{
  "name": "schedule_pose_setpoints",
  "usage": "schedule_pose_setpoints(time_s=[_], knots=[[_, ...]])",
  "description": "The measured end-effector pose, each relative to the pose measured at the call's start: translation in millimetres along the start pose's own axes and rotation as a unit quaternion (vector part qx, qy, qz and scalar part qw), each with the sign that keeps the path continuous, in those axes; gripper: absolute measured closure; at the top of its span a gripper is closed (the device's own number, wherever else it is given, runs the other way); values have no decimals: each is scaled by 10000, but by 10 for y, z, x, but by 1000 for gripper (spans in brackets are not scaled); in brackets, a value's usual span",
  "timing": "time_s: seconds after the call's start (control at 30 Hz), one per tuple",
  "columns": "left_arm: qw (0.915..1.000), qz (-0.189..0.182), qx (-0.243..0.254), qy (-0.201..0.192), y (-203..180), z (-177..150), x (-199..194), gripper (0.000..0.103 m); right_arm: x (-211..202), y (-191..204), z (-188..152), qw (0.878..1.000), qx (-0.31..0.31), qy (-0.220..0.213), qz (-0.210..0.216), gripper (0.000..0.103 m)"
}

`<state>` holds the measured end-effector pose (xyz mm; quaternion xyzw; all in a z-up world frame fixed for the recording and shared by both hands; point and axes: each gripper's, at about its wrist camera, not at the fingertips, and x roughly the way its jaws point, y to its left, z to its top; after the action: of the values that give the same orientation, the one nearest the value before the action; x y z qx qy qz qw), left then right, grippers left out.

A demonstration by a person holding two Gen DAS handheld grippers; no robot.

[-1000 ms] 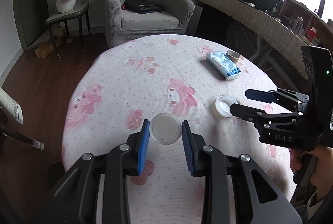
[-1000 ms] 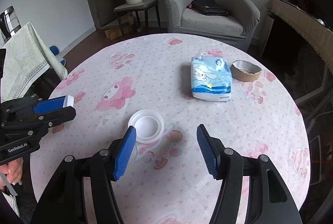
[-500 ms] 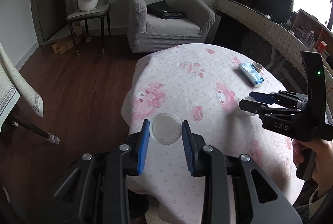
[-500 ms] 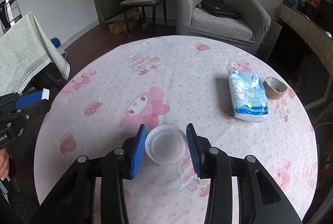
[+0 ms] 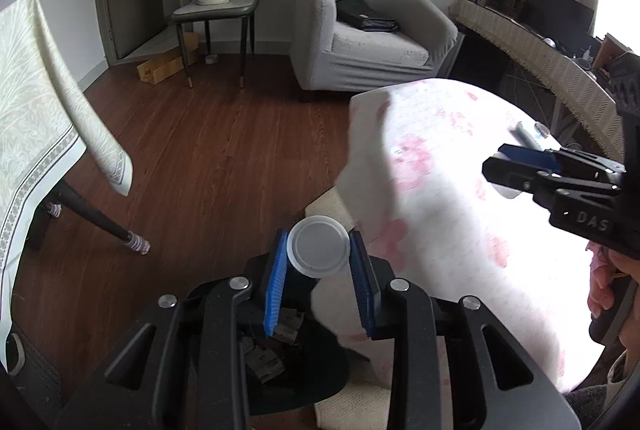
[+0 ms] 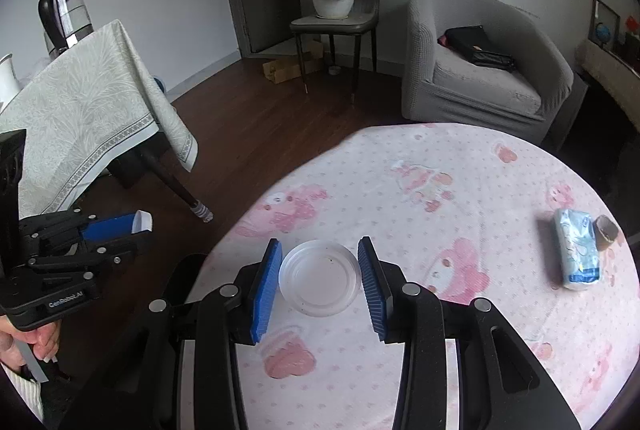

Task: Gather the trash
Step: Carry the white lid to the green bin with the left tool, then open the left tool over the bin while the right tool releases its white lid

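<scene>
My left gripper [image 5: 319,257] is shut on a white plastic cup [image 5: 319,250], seen bottom-on, held off the table's left side above a dark trash bin [image 5: 280,362] holding scraps. My right gripper [image 6: 320,276] is shut on a clear plastic lid [image 6: 319,278] above the pink tablecloth [image 6: 460,270] near the table's left edge. The right gripper also shows in the left wrist view [image 5: 516,162], and the left gripper in the right wrist view [image 6: 120,230].
A blue tissue pack [image 6: 576,254] and a brown tape roll [image 6: 606,232] lie at the table's right. A second table with a pale cloth [image 6: 88,118] and a kettle [image 6: 64,14] stands left. Grey armchair [image 6: 480,66] and a chair with a plant [image 6: 340,6] stand behind.
My left gripper has carried the cup left off the table to over the bin. My right gripper closed on the lid, lifted it and moved it left.
</scene>
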<state>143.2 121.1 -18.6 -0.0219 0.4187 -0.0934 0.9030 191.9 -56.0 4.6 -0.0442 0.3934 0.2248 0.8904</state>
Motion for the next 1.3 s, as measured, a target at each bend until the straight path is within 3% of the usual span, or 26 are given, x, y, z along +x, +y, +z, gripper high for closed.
schedule_pose_setpoints(time_s=[0.4, 0.9, 1.03, 1.3], knots=[[9973, 330, -129, 642, 563, -394, 282, 70, 156, 531, 147, 9980, -234, -152, 574, 63], [9863, 544, -108, 1554, 958, -972, 656, 69, 574, 1221, 190, 9936, -623, 212, 916, 63], [9856, 533, -178, 1594, 1049, -1034, 638, 54, 694, 1353, 173, 9927, -676, 336, 945, 63], [9884, 539, -444, 1349, 1295, -995, 475, 41, 954, 1565, 112, 9906, -779, 612, 940, 63]])
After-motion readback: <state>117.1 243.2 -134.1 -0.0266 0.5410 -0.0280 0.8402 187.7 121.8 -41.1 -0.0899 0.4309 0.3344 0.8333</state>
